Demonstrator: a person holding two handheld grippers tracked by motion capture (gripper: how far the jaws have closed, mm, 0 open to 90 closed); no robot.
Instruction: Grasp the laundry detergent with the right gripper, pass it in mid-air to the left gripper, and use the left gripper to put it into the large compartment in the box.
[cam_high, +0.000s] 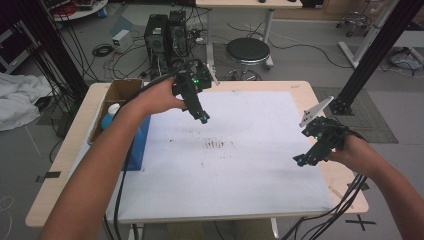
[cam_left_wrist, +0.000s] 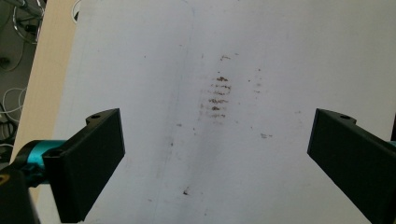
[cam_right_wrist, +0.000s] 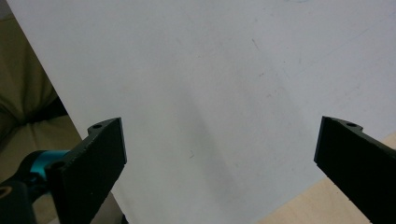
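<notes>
A white board (cam_high: 235, 165) covers most of the wooden table (cam_high: 85, 120), with a patch of brown smudges (cam_high: 218, 144) near its middle. My left gripper (cam_high: 204, 118) hangs over the board's far left part, jaws wide apart and empty; in the left gripper view (cam_left_wrist: 215, 154) the smudges (cam_left_wrist: 218, 95) lie ahead between them. My right gripper (cam_high: 301, 161) is held above the board's right edge, open with nothing in it. In the right gripper view (cam_right_wrist: 219, 158) bare white board (cam_right_wrist: 210, 84) lies under the jaws.
An open cardboard box (cam_high: 114, 102) with a blue-and-white bottle (cam_high: 110, 116) stands at the table's left edge, a blue sheet (cam_high: 137, 145) beside it. Beyond the table are a black stool (cam_high: 247, 51), computer towers (cam_high: 165, 35) and cables. A black frame post (cam_high: 370, 55) rises at the right.
</notes>
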